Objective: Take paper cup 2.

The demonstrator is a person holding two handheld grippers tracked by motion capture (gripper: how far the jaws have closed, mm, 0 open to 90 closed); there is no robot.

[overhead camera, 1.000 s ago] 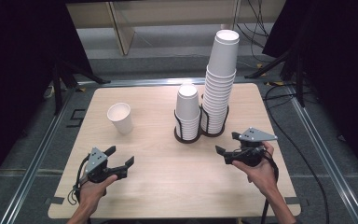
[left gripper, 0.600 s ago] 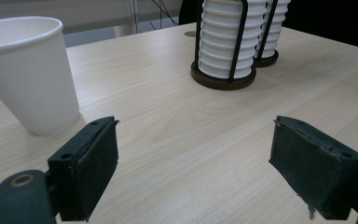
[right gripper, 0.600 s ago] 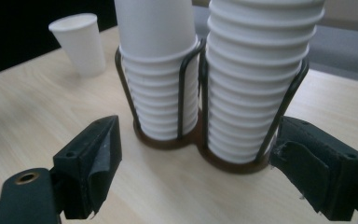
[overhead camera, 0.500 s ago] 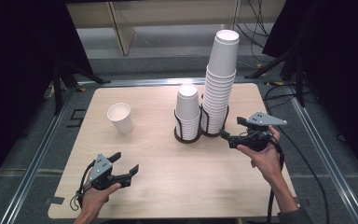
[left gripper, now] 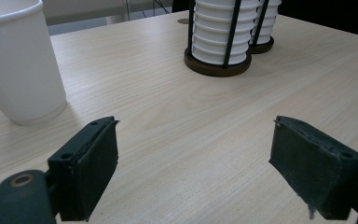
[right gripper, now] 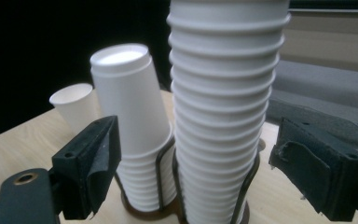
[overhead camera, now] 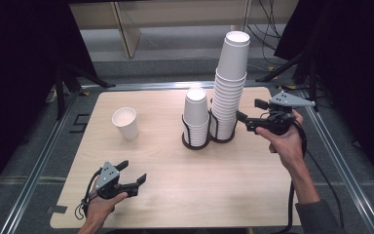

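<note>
Tall cup stack (overhead camera: 230,85) – right gripper (overhead camera: 247,117) risen beside it, jaws wide, left gripper (overhead camera: 132,174) jaws wide.

I'm getting soft, even overhead light on the table (overhead camera: 175,195); surroundings beyond its edges are falling to near black. Shadows under the tall cup stack (overhead camera: 230,87) are staying faint, no glare on the wood. Right gripper view is looking dim and grainy, stack close up slightly soft. Left gripper view is bending straight lines toward its edges.
</note>
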